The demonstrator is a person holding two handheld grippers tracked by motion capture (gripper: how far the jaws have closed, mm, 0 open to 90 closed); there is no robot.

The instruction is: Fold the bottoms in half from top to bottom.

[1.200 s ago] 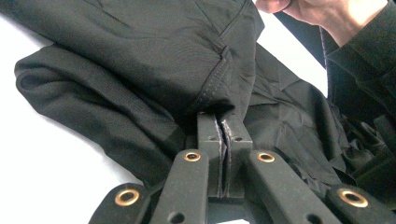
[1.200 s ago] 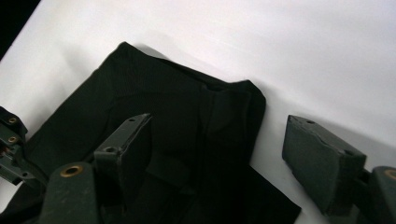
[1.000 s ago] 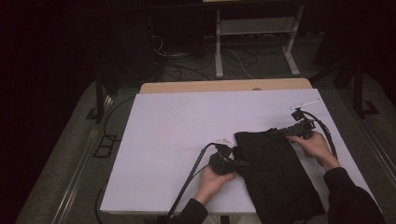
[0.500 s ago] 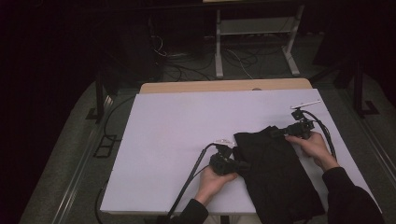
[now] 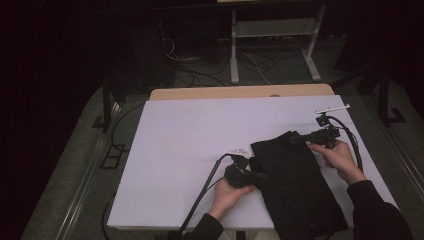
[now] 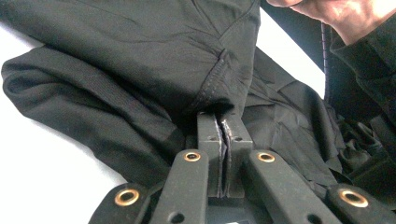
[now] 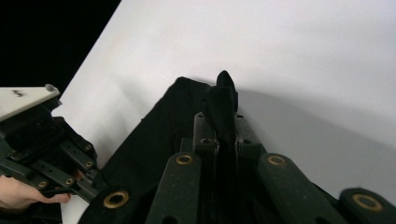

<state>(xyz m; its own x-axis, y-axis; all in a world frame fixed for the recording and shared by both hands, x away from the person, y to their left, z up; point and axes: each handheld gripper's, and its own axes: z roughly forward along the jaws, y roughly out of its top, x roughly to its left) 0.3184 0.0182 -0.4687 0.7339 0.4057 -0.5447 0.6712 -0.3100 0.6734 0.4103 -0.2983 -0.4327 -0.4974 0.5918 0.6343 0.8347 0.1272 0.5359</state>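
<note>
Pinching the black cloth [image 5: 295,185], the left claw [image 6: 223,122] grips a seam; the right claw [image 7: 220,116] has just closed on a corner fold beyond it.

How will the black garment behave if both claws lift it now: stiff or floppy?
Likely floppy: the black garment lies folded and creased on the table, so it should sag between the left claw and right claw. Probably light. Both pinch only edges, so it might slip.

no readable text, no labels, no brand marks, no numbers, no signs, on the dark cloth [image 5: 295,185], on the white bench [image 5: 200,145]
</note>
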